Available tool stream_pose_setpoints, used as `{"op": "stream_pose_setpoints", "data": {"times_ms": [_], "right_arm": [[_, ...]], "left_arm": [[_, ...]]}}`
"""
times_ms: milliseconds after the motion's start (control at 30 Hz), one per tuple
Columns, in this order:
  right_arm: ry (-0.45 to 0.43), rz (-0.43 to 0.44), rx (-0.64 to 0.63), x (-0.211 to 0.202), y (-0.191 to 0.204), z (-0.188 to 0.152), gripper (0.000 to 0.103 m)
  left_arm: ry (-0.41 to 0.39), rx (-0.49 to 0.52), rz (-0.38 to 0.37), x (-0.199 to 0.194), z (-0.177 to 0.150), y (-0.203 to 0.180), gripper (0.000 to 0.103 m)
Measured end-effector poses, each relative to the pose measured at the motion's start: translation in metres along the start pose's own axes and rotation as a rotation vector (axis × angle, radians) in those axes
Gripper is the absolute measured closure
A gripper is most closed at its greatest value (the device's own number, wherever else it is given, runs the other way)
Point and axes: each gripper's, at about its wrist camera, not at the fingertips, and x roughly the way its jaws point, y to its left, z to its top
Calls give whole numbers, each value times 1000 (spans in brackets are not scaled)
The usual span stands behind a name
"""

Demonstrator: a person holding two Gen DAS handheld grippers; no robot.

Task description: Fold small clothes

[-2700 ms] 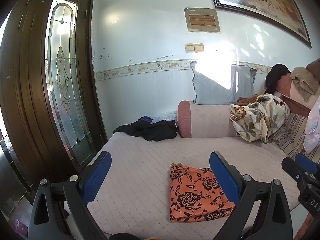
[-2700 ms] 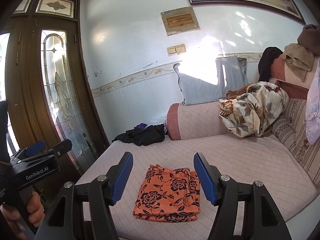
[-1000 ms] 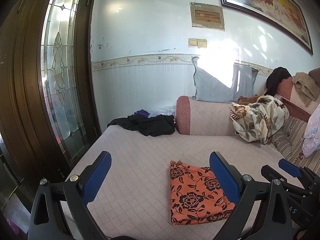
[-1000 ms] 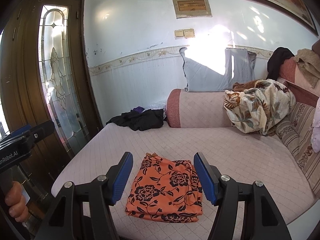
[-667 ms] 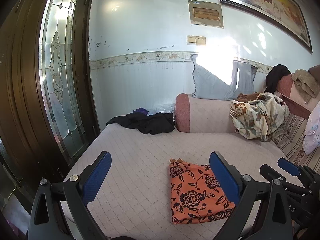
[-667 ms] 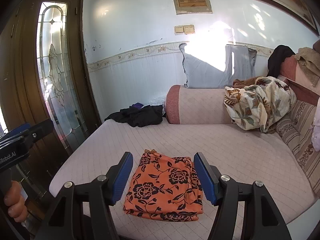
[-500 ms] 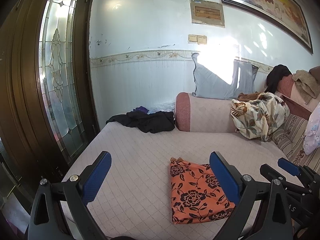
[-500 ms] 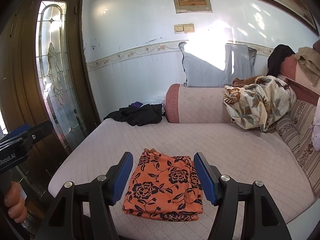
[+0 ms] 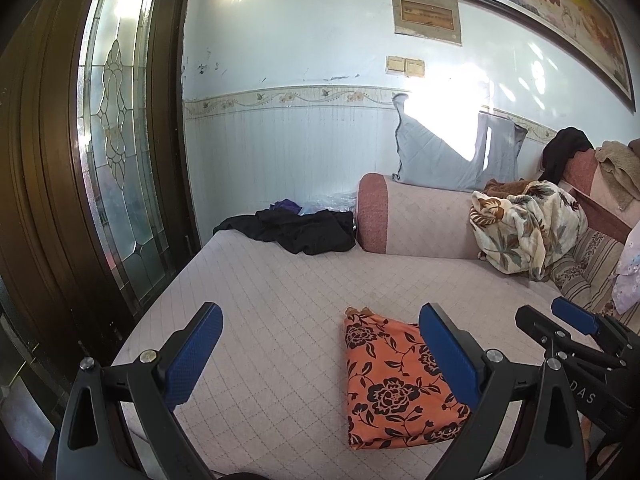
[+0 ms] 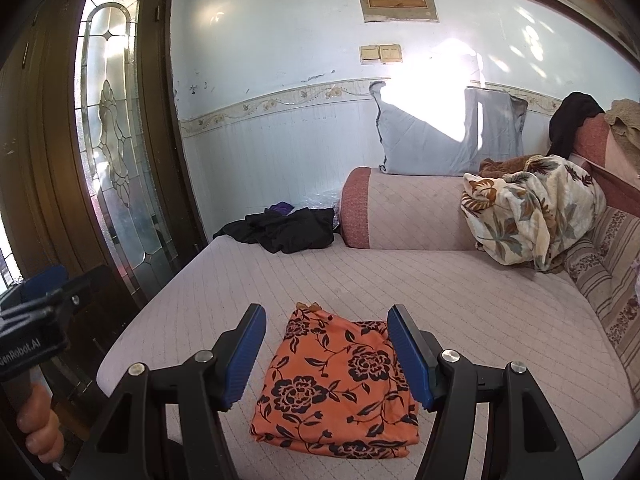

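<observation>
An orange cloth with black flowers [image 10: 340, 388] lies folded in a flat rectangle near the front edge of the pink quilted couch seat [image 10: 460, 304]. My right gripper [image 10: 326, 354] hovers just above and in front of it, open, with the cloth seen between its blue pads and nothing held. In the left wrist view the same folded cloth [image 9: 394, 380] lies to the right, partly behind the right pad. My left gripper [image 9: 320, 354] is open and empty over bare seat. A heap of black clothes [image 10: 280, 228] lies at the seat's far left corner.
A pink bolster [image 10: 408, 208] and grey pillow [image 10: 448, 136] line the back wall. A floral blanket [image 10: 532, 216] is bunched at the right, with more clothes draped over the couch back [image 9: 572, 152]. A wooden door with leaded glass [image 9: 116, 168] stands at the left.
Both grippers have drifted slightly forward and down toward the seat, so the folded cloth looks a little larger. Their jaws have not changed, and the cloth lies as before.
</observation>
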Motion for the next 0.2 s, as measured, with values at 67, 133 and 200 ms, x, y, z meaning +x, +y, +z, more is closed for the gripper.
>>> {"op": "stream_pose_setpoints", "data": {"times_ms": [67, 133, 200], "right_arm": [[5, 7, 3, 9, 0, 3, 36], [13, 23, 9, 22, -2, 4, 36], [17, 33, 4, 36, -10, 5, 36]], "left_arm": [[10, -2, -5, 8, -1, 0, 4], [28, -8, -36, 21, 0, 2, 4], [62, -63, -80, 44, 1, 13, 4]]}}
